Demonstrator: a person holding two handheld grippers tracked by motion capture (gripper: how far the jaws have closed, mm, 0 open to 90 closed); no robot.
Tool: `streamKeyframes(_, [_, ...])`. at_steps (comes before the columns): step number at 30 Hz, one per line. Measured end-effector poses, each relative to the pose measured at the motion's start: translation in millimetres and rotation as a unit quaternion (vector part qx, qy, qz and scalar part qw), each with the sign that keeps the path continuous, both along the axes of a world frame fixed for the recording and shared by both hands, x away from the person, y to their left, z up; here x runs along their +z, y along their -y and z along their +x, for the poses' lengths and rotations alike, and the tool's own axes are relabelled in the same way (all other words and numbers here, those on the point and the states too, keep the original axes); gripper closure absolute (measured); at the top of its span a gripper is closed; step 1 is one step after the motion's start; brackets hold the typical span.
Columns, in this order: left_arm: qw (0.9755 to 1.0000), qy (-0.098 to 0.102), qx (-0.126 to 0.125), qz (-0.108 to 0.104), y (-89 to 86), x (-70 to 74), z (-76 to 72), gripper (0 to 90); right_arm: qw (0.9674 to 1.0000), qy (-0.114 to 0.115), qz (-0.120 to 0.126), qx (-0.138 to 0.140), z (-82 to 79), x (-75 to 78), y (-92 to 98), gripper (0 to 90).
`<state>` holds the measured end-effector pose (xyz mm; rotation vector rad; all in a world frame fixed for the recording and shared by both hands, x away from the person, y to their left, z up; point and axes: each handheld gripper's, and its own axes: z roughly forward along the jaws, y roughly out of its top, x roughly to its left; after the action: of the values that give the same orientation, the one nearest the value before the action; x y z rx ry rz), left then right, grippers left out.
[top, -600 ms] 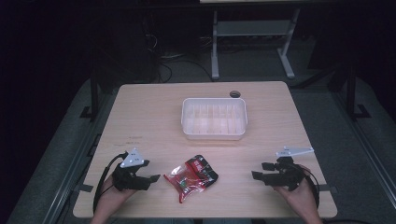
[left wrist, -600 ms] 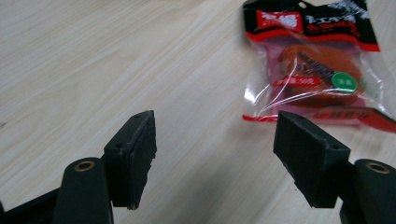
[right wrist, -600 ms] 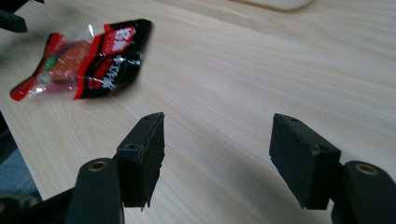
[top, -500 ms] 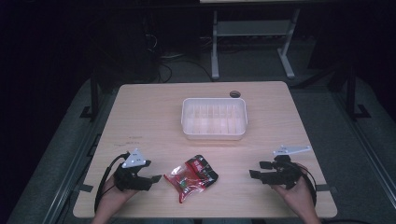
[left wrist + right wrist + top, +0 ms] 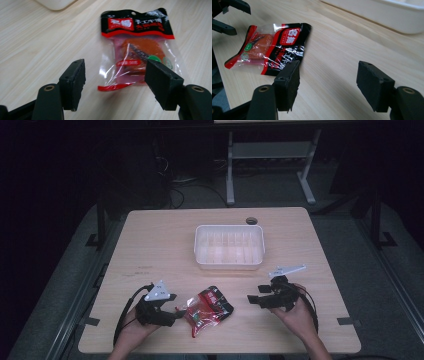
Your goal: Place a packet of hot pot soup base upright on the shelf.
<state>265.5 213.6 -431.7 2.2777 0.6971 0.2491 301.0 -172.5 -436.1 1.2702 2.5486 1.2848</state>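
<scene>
A red and black snack packet [image 5: 207, 306] lies flat on the wooden table near its front edge. My left gripper [image 5: 176, 313] sits just left of the packet, pointing right at it. In the left gripper view the gripper [image 5: 116, 71] stands open, and the packet [image 5: 137, 47] has its near clear end between the jaw tips, with no pad pressing on it. My right gripper [image 5: 253, 299] is to the right of the packet, pointing left, a short gap away. In the right gripper view the gripper [image 5: 329, 70] is open and empty, with the packet [image 5: 269, 46] ahead at the left.
A white plastic tray [image 5: 229, 262] stands mid-table behind the packet, and its wall [image 5: 387, 13] shows close by at the upper right. A round cable hole [image 5: 251, 221] lies behind the tray. Metal frame legs stand on the dark floor beyond the table.
My right gripper has slid left towards the packet. My left gripper has crept slightly right. The packet has not moved.
</scene>
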Motion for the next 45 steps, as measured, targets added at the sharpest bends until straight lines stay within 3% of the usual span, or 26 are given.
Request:
streamKeyframes(8, [0.9997,-0.007,-0.021,-0.006,13.2,2.0,-1.8,40.2,0.9997,0.000,-0.007,0.022,12.1,4.0,-23.3,34.9])
streamKeyframes(15, [0.9994,-0.014,-0.030,0.006,24.2,0.1,-2.4,42.1,0.9992,-0.015,-0.007,0.036,22.1,-1.4,-39.1,35.8])
streamKeyframes(20, [0.9985,-0.033,-0.030,0.031,29.7,-3.3,-4.3,37.0,0.9984,-0.027,-0.009,0.050,25.0,-8.3,-52.8,36.1])
streamKeyframes(27, [0.9973,-0.054,-0.034,0.037,32.4,-8.0,-5.0,30.1,0.9976,-0.038,-0.005,0.058,25.3,-11.6,-68.2,36.5])
streamKeyframes(37, [0.9964,-0.049,-0.036,0.059,36.1,-11.8,-8.7,26.1,0.9962,-0.052,-0.016,0.069,21.9,-19.6,-80.7,38.5])
streamKeyframes(45, [0.9961,-0.044,-0.039,0.067,35.9,-12.8,-11.6,26.5,0.9941,-0.085,-0.002,0.068,23.0,-25.8,-83.8,42.2])
